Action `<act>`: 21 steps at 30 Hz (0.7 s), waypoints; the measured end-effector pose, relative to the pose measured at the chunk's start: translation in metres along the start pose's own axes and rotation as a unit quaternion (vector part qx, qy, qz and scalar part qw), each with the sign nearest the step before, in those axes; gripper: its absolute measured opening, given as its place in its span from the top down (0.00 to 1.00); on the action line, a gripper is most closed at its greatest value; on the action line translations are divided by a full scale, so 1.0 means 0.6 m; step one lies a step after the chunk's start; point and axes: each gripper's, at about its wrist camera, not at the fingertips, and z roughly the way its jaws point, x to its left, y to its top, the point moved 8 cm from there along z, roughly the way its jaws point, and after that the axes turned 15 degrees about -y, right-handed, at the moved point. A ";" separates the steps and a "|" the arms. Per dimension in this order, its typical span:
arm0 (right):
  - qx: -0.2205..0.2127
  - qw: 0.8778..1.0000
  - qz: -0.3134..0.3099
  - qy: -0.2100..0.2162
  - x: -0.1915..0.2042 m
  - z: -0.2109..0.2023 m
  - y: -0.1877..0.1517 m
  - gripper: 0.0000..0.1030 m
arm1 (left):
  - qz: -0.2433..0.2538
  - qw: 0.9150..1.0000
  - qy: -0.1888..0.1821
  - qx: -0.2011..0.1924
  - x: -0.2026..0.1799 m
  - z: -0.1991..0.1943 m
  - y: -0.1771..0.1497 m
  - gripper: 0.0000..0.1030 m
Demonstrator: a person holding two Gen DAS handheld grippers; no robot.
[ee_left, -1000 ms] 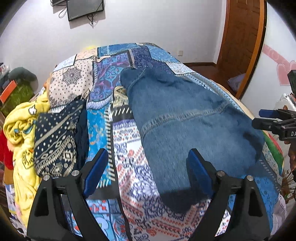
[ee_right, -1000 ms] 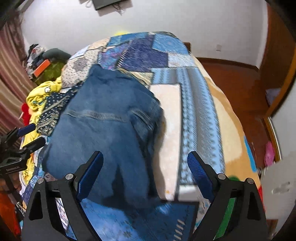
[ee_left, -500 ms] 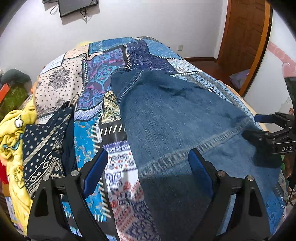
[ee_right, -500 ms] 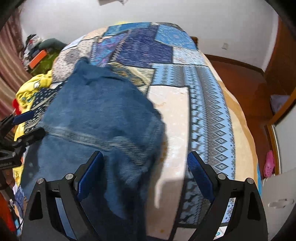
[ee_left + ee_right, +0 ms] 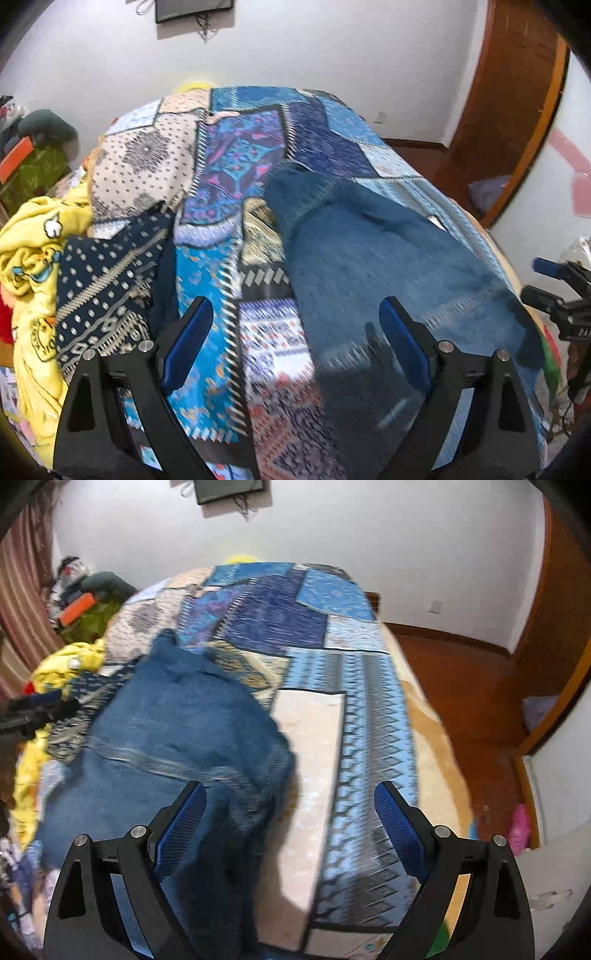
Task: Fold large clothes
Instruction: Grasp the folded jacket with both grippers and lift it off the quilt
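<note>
The blue denim jeans (image 5: 388, 266) lie spread across the patchwork-covered bed (image 5: 236, 162), likely laid flat for folding. Left gripper (image 5: 295, 343) and right gripper (image 5: 290, 827) hover above, jaws released, empty.

A: Right half of the bed (image 5: 373, 716) lies bare, free passage beside the jeans (image 5: 184, 731).
B: Left edge is blocked: heaped yellow garment (image 5: 33, 251) and patterned navy cloth (image 5: 107, 291).

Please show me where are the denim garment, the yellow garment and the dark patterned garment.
denim garment (image 5: 388, 258): left wrist view, middle of the fabric.
yellow garment (image 5: 29, 251): left wrist view, crumpled upper part.
dark patterned garment (image 5: 107, 288): left wrist view, dotted middle area.
</note>
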 end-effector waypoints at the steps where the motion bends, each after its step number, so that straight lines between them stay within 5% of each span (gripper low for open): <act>1: 0.007 1.000 0.006 0.021 0.006 -0.002 -0.002 0.12 | -0.001 1.000 -0.010 0.008 -0.007 0.001 -0.010 0.11; 5: 0.056 0.992 0.035 0.107 0.029 0.010 -0.028 0.12 | -0.025 0.997 -0.058 0.037 -0.027 0.012 -0.048 0.11; 10: 0.129 0.979 0.068 0.140 0.033 0.062 -0.076 0.12 | -0.087 0.984 -0.133 0.081 -0.036 0.042 -0.099 0.11; 14: 0.189 0.952 0.116 0.210 0.032 0.094 -0.106 0.07 | -0.135 0.970 -0.180 0.092 -0.031 0.064 -0.111 0.11; 17: 0.199 0.942 0.123 0.240 0.035 0.105 -0.106 0.05 | -0.174 0.955 -0.219 0.103 -0.028 0.085 -0.113 0.11; 21: 0.196 0.941 0.108 0.255 0.053 0.111 -0.095 0.05 | -0.187 0.945 -0.244 0.112 -0.033 0.110 -0.112 0.09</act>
